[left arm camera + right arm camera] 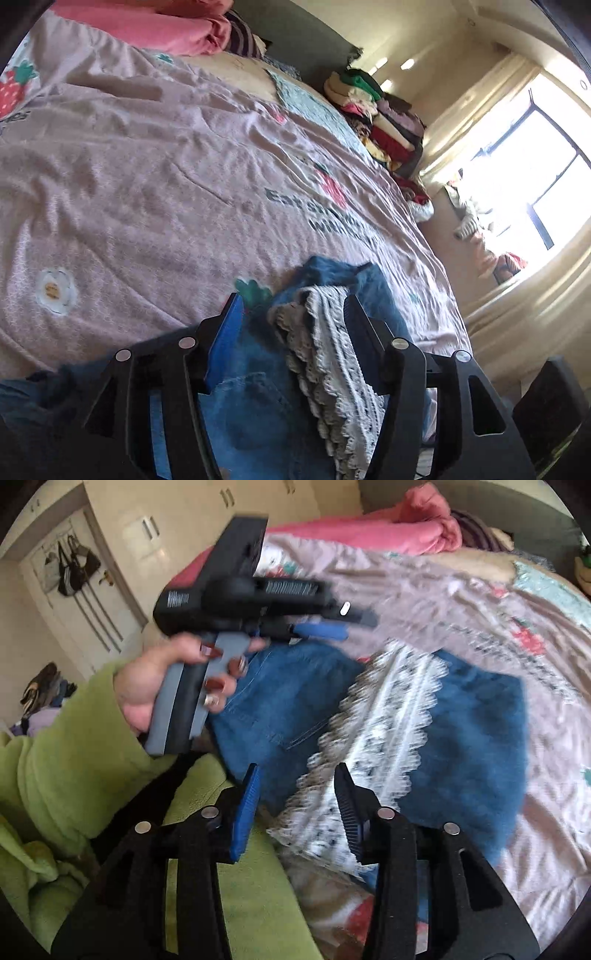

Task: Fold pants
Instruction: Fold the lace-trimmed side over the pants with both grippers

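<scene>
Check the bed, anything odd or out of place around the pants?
One thing: a white lace-trimmed cloth lies diagonally across the blue denim pants, which are bunched rather than flat on the bedspread. Both grippers, left and right, are open and empty.

Pants (476, 716) matt blue denim w/ white lace trim (384, 709); bedsheet (147, 166) soft cloth

Dark printed lettering runs across the pink bedspread (155, 177) toward its window-side edge in the left wrist view, in two lines (317, 214). The upper line begins "Eat", the lower with what looks like "w"; the rest is too creased to read. A further fragment (13, 120) at the frame's left edge stays illegible.
</scene>
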Demonstrator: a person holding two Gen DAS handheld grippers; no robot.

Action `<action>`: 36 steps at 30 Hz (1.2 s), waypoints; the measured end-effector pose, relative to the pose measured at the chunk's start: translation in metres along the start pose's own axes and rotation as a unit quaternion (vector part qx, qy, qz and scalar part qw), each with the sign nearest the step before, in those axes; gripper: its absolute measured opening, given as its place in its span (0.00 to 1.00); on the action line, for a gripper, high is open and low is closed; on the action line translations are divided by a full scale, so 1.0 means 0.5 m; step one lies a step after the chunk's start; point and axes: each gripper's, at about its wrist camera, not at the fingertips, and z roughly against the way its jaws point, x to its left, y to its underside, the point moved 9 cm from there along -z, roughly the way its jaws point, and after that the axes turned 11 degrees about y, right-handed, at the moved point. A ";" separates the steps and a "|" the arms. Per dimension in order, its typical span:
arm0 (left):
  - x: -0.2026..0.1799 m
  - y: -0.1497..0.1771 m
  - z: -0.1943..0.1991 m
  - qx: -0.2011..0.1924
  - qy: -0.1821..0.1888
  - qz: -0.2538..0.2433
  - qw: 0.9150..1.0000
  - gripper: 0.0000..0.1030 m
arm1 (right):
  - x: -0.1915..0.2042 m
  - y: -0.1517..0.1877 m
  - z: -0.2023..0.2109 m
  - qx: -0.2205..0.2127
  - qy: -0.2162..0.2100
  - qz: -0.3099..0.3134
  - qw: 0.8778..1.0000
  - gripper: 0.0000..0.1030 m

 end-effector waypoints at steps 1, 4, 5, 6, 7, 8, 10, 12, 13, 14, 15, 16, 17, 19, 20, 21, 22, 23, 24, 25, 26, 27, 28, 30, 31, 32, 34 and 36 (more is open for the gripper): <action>-0.001 0.002 -0.007 0.006 0.003 0.000 1.000 0.56 | -0.017 0.002 0.009 -0.004 0.010 -0.006 1.000 0.37; -0.001 0.011 -0.038 0.027 -0.006 0.002 1.000 0.66 | -0.067 0.019 0.022 -0.001 0.043 -0.021 0.999 0.38; 0.001 0.013 -0.049 0.034 -0.011 0.002 0.999 0.66 | -0.077 0.026 0.024 0.002 0.048 -0.027 0.998 0.38; 0.003 0.016 -0.065 0.046 -0.015 0.002 0.999 0.66 | -0.091 0.036 0.024 0.006 0.054 -0.035 0.998 0.39; 0.005 0.017 -0.075 0.052 -0.019 0.002 0.998 0.66 | -0.101 0.045 0.024 0.009 0.057 -0.041 0.997 0.40; 0.006 0.018 -0.086 0.057 -0.024 0.002 0.998 0.66 | -0.109 0.047 0.019 0.011 0.058 -0.044 0.997 0.42; 0.005 0.018 -0.104 0.064 -0.033 -0.002 0.997 0.46 | -0.114 0.062 0.011 0.017 0.060 -0.049 0.997 0.44; -0.004 0.010 -0.114 0.064 -0.046 -0.013 0.997 0.18 | -0.122 0.076 -0.009 0.033 0.071 -0.052 0.996 0.45; -0.013 0.004 -0.113 0.059 -0.047 -0.020 0.997 0.18 | -0.123 0.081 -0.015 0.038 0.073 -0.052 0.995 0.45; -0.026 -0.006 -0.111 0.054 -0.048 -0.034 0.997 0.18 | -0.123 0.080 -0.022 0.041 0.074 -0.051 0.995 0.45; -0.044 -0.018 -0.106 0.047 -0.047 -0.052 0.996 0.18 | -0.121 0.082 -0.027 0.043 0.076 -0.048 0.995 0.45; -0.053 -0.027 -0.101 0.042 -0.046 -0.061 0.996 0.18 | -0.118 0.083 -0.029 0.042 0.077 -0.043 0.995 0.45; -0.058 -0.034 -0.098 0.039 -0.047 -0.066 0.996 0.18 | -0.114 0.083 -0.033 0.042 0.076 -0.040 0.995 0.46; -0.046 -0.034 -0.102 0.044 -0.057 -0.067 0.995 0.18 | -0.109 0.086 -0.040 0.044 0.075 -0.035 0.996 0.49; -0.037 -0.030 -0.106 0.049 -0.064 -0.067 0.995 0.19 | -0.109 0.086 -0.046 0.047 0.077 -0.035 0.995 0.49; -0.022 -0.022 -0.110 0.057 -0.075 -0.066 0.993 0.23 | -0.108 0.091 -0.052 0.053 0.077 -0.034 0.995 0.50; -0.006 -0.013 -0.112 0.061 -0.084 -0.061 0.993 0.24 | -0.109 0.092 -0.057 0.057 0.078 -0.034 0.995 0.50; 0.003 -0.007 -0.110 0.063 -0.085 -0.055 0.993 0.28 | -0.110 0.095 -0.061 0.061 0.079 -0.034 0.994 0.50; 0.008 -0.004 -0.108 0.061 -0.085 -0.051 0.993 0.32 | -0.111 0.099 -0.064 0.064 0.078 -0.035 0.994 0.50; 0.012 -0.003 -0.101 0.058 -0.085 -0.048 0.994 0.35 | -0.110 0.100 -0.064 0.066 0.077 -0.035 0.994 0.51; 0.014 -0.003 -0.095 0.055 -0.088 -0.049 0.993 0.39 | -0.109 0.102 -0.062 0.067 0.077 -0.034 0.994 0.51; 0.014 -0.002 -0.087 0.053 -0.091 -0.050 0.993 0.40 | -0.107 0.101 -0.057 0.066 0.075 -0.033 0.994 0.52; 0.012 -0.003 -0.076 0.048 -0.090 -0.052 0.993 0.40 | -0.107 0.098 -0.054 0.064 0.072 -0.033 0.995 0.52; 0.002 -0.003 -0.054 0.038 -0.090 -0.056 0.994 0.41 | -0.106 0.094 -0.043 0.057 0.067 -0.035 0.996 0.53; -0.006 -0.001 -0.039 0.031 -0.091 -0.063 0.993 0.42 | -0.108 0.092 -0.036 0.053 0.068 -0.038 0.996 0.53; -0.016 0.001 -0.027 0.026 -0.092 -0.069 0.993 0.43 | -0.110 0.090 -0.028 0.050 0.072 -0.040 0.995 0.53; -0.032 0.012 -0.004 0.019 -0.097 -0.081 0.992 0.44 | -0.115 0.082 -0.017 0.040 0.075 -0.042 0.995 0.53; -0.045 0.029 0.016 0.015 -0.105 -0.095 0.990 0.50 | -0.118 0.074 -0.006 0.031 0.077 -0.044 0.996 0.54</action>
